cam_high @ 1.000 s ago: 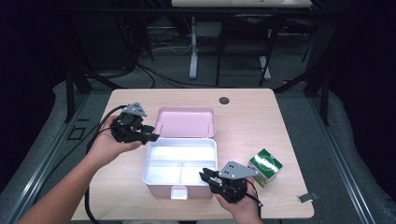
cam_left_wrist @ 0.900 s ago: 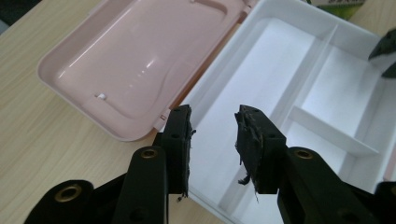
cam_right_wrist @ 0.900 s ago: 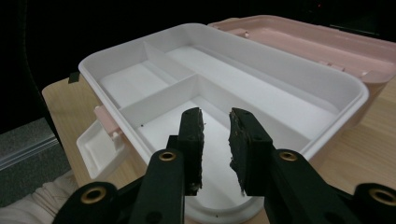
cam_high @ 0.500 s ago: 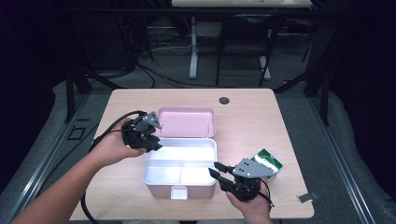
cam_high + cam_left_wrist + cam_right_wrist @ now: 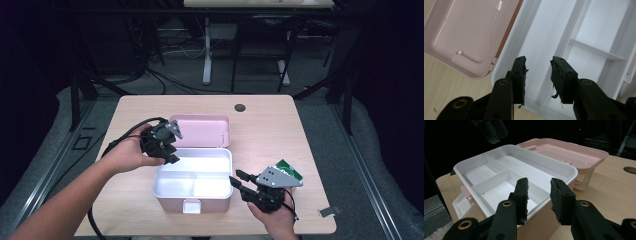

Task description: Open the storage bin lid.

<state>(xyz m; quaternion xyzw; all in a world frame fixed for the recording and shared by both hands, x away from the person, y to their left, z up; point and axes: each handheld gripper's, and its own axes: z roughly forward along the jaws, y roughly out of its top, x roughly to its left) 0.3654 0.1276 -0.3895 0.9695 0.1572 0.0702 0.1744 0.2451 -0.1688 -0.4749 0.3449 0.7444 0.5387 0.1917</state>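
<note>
An open pink box with a white divided tray (image 5: 200, 166) sits mid-table, its pink lid (image 5: 200, 131) lying flat behind it. The tray's compartments (image 5: 499, 162) hold nothing. My left gripper (image 5: 169, 155) hovers over the tray's back left corner. In the left gripper view it (image 5: 539, 62) stands open and empty above the white tray (image 5: 549, 30), with the lid (image 5: 469, 32) to the left. My right gripper (image 5: 239, 180) is beside the box's right front corner. It (image 5: 539, 182) is open and empty, pointing at the tray's rim. A green packet (image 5: 291, 172) lies behind the right gripper.
A dark round hole (image 5: 240, 107) is in the table top near the back edge. A small grey clip (image 5: 328, 211) lies near the front right corner. The left gripper's cable (image 5: 120, 140) loops over the table's left side. Dark chairs and desk legs stand beyond the table.
My left gripper has moved right from beside the lid to over the tray's back left corner. My right gripper has shifted right, away from the box's front towards its right side.
</note>
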